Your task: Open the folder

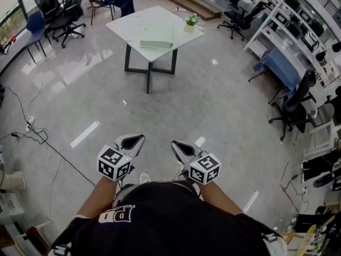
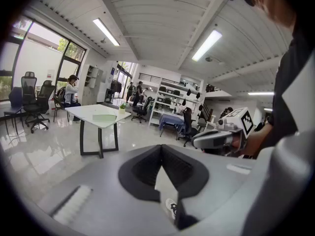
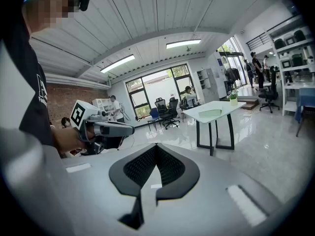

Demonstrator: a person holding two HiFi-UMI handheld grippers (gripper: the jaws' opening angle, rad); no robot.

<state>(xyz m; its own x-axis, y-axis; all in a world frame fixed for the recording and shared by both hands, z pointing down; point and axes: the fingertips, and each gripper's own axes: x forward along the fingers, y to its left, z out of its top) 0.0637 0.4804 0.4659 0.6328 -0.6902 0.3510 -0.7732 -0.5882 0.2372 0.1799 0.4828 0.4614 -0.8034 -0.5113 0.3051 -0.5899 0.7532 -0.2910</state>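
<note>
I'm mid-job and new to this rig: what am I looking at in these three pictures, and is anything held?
No robot arm here: a standing person holds a left gripper and a right gripper. The head view looks down from the person's head; each gripper view looks along that gripper's own fingers. Both pairs of fingers are closed, with nothing between them. Ahead, some way off, stands a white table bearing a pale green folder and a small potted plant.

The person wears a black short-sleeved shirt (image 1: 176, 223) with white lettering. The left gripper (image 1: 134, 141) and right gripper (image 1: 177, 145) are grey with black-and-white marker cubes (image 1: 113, 162).
</note>
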